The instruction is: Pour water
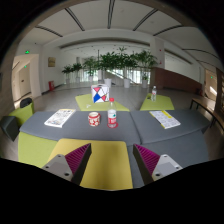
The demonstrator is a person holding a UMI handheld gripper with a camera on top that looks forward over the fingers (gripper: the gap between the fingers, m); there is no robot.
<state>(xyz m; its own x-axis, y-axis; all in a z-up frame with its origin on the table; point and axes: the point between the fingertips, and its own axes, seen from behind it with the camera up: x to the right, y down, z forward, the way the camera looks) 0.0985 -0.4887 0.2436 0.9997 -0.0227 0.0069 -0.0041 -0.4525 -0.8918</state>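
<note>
We are in a large, bright hall with a ribbed white ceiling (110,20) and a row of potted plants (110,63) far beyond the fingers. Ahead of us stretches a grey table (70,130) with yellow-green panels (108,165), the nearest panel lying between the fingers. Farther back stands a red, white and blue sign (100,94), with printed sheets (60,117) off to either side. Just ahead of the fingers, well apart from them, sit two small vessels side by side: a red patterned cup (94,119) and a red and white container (112,118). A small bottle (153,93) stands far beyond, toward the right. We cannot tell what any of them holds.

Our gripper (110,160) is spread wide and holds nothing. We judge the pouring has not begun: reaching, grasping and tipping all remain.
</note>
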